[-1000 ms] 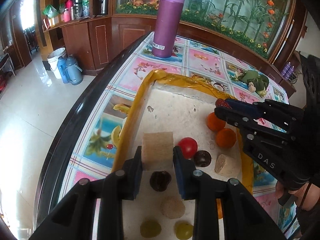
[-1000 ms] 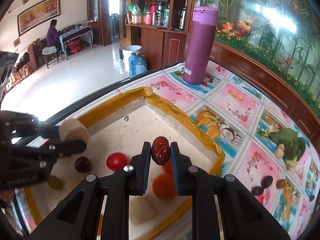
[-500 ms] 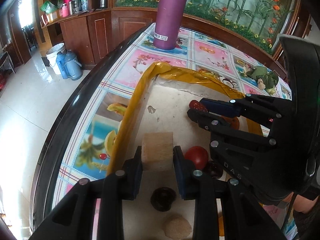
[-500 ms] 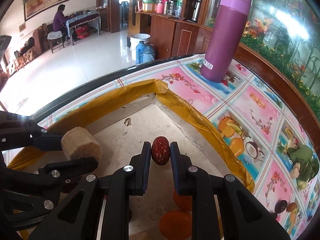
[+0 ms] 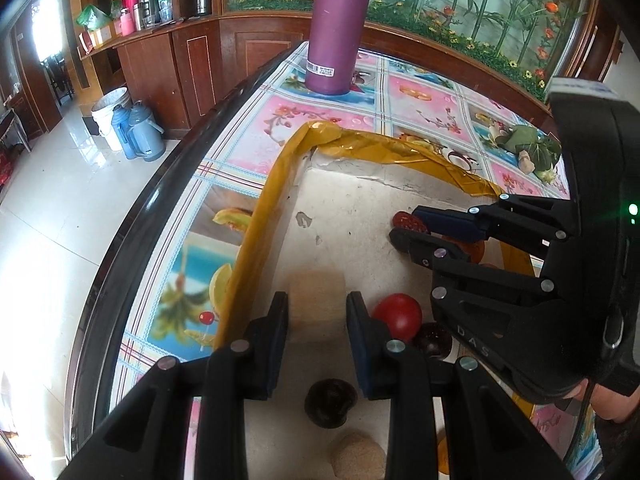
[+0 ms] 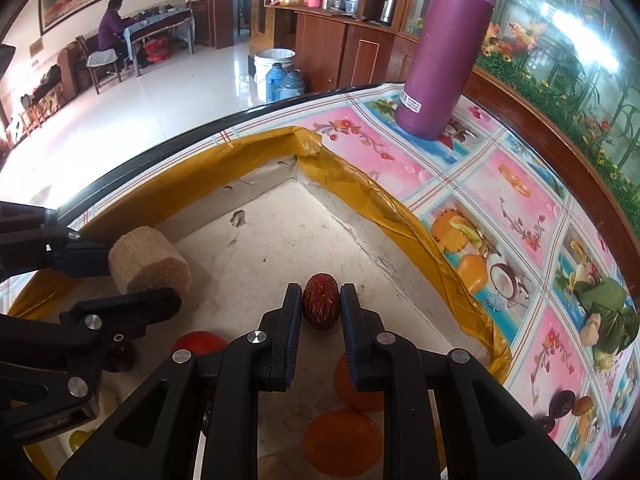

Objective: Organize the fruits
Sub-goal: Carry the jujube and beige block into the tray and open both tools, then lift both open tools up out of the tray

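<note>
Both wrist views look steeply down, close, sharing the yellow-rimmed tray (image 5: pixel 256 216) corner.

Fruits (image 6: pixel 347 438) in tray (image 6: pixel 404 224) on table (image 6: pixel 516 208)

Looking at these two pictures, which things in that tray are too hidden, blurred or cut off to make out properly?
- Left wrist view: beige cylinder is blurred; red jujube half hidden behind the right hand-held gripper.
- Right wrist view: red tomato and oranges partly covered by gripper fingers.
- Purple bottle cut off at top edge.

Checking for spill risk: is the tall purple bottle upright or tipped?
Upright. The tall purple bottle stands on its base on the fruit-patterned tablecloth, beyond the tray, lid on top.
</note>
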`<state>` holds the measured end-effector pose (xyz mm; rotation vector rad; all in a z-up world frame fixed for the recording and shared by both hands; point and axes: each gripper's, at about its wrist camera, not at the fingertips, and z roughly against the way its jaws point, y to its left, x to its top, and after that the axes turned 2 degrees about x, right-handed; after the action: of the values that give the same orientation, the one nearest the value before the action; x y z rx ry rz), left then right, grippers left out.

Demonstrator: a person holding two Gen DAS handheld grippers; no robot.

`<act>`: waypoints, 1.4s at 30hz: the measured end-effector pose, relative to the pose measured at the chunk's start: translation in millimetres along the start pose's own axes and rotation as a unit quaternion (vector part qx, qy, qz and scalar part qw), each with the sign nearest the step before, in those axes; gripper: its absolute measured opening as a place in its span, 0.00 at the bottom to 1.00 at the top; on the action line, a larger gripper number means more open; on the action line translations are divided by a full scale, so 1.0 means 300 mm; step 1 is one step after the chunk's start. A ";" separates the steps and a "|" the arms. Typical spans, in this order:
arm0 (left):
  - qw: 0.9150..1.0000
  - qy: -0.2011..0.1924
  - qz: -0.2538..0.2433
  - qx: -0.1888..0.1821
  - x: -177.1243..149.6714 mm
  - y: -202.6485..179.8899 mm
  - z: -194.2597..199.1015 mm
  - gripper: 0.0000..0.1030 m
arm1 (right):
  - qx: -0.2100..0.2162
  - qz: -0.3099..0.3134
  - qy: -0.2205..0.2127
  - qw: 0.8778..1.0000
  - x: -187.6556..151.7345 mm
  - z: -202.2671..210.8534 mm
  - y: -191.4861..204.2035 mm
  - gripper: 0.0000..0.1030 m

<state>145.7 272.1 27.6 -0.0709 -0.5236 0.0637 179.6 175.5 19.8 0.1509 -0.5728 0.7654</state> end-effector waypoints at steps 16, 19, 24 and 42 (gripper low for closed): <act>1.000 0.008 -0.001 0.000 -0.052 0.011 0.048 0.43 | -0.012 -0.019 -0.001 1.000 -0.012 0.037 -0.021 0.24; 1.000 0.003 0.002 -0.001 -0.070 0.015 0.071 0.44 | -0.018 -0.025 -0.005 1.000 -0.022 0.060 -0.024 0.28; 1.000 -0.011 0.007 0.004 -0.103 0.017 0.120 0.53 | -0.020 -0.030 -0.009 0.999 -0.052 0.100 -0.016 0.28; 0.998 -0.045 0.043 0.023 -0.268 -0.028 0.295 0.65 | -0.011 -0.028 -0.016 0.999 -0.261 0.305 0.071 0.36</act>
<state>32.2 262.0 64.9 -0.0454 -0.6078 0.1643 80.2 112.7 52.5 0.1578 -0.6049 0.7034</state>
